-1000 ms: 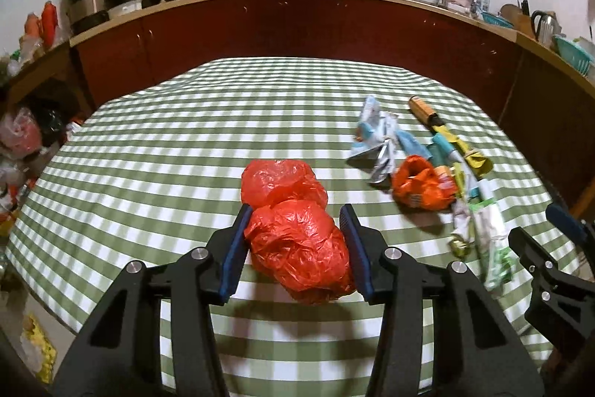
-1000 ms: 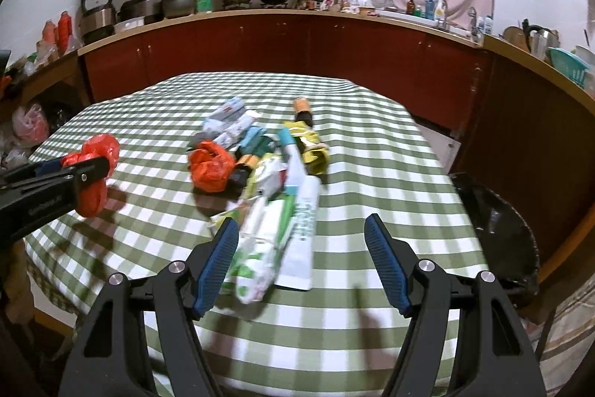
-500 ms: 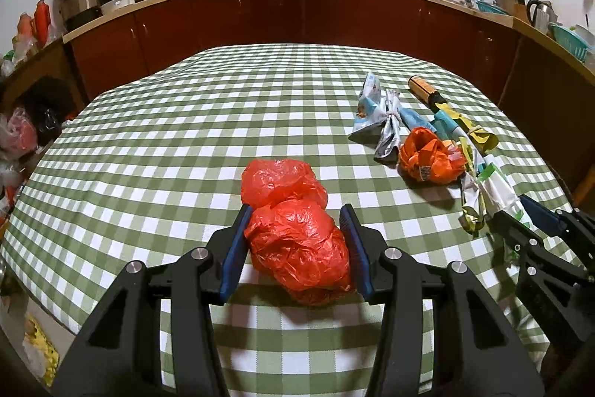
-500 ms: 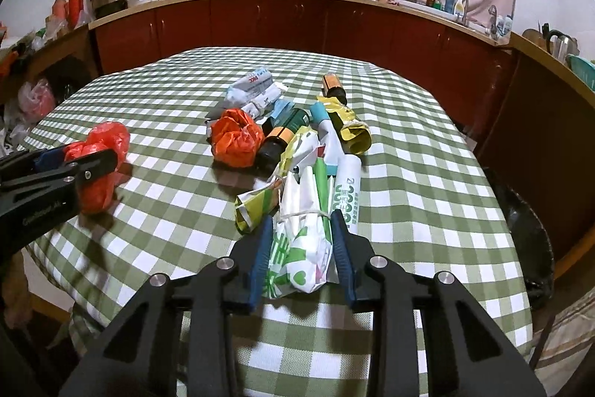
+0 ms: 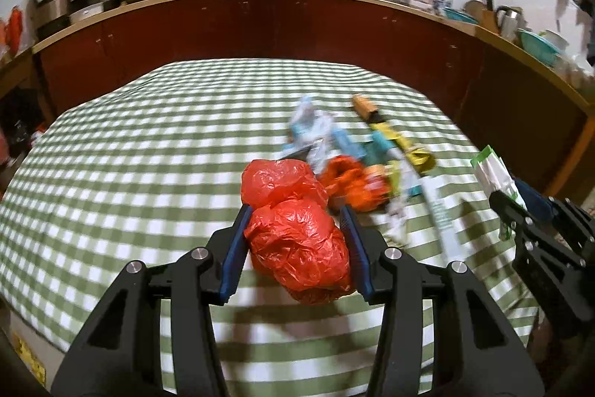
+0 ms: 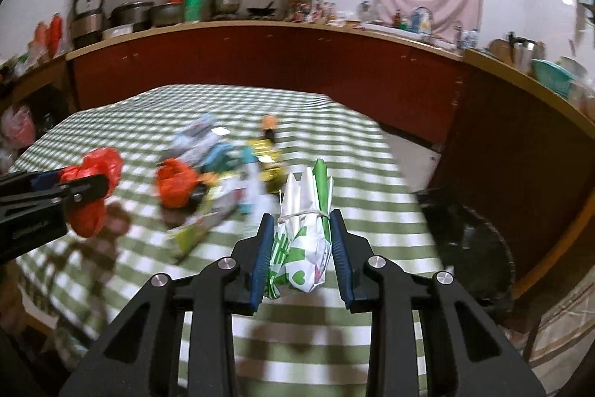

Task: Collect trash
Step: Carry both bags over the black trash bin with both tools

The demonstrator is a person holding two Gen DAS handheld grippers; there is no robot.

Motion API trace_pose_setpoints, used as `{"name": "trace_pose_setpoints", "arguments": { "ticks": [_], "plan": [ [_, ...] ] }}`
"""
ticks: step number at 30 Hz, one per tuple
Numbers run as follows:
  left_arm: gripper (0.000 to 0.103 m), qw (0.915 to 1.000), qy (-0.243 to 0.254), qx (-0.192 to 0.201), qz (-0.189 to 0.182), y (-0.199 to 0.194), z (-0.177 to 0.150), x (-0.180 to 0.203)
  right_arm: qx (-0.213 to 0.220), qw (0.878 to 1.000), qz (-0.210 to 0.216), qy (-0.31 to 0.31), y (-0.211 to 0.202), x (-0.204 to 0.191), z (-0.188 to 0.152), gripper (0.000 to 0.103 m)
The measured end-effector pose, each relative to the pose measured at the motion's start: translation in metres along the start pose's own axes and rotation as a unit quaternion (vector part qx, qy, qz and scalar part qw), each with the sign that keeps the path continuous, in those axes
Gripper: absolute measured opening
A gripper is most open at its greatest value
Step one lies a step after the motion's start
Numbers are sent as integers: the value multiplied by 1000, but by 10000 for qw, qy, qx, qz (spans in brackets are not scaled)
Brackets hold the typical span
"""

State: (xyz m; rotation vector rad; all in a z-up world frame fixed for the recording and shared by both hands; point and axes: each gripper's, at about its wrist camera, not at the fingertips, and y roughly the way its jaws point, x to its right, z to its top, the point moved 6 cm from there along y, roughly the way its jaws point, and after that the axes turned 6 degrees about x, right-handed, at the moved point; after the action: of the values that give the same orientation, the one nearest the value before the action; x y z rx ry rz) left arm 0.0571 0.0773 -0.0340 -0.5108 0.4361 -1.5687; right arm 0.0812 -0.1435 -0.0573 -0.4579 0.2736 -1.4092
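My left gripper is shut on a crumpled red plastic bag and holds it above the checked tablecloth. In the right wrist view my right gripper is shut on a white-and-green paper bundle tied with a string, lifted off the cloth. The same bundle shows at the right edge of the left wrist view. A blurred pile of trash lies on the table: an orange bag, wrappers, a yellow packet and a bottle.
A dark round bin stands on the floor right of the table. Red-brown cabinets with pots, bottles and a sink run behind the table. Bags and clutter sit at the far left.
My right gripper closed on the white-and-green bundle and lifted it off the table. My left gripper kept its grip on the red bag and shifted right, towards the pile.
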Motion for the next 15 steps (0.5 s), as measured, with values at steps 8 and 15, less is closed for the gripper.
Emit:
{"name": "trace_pose_setpoints", "arguments": {
  "ticks": [8,15],
  "plan": [
    [46,9978,228,87,-610,20,21,79,8,9969,-673,399,5,84,-1,31],
    [46,9931,639,150,-974,37,32,153,-62,9926,-1030,635,15,140,-9,31]
  ]
}}
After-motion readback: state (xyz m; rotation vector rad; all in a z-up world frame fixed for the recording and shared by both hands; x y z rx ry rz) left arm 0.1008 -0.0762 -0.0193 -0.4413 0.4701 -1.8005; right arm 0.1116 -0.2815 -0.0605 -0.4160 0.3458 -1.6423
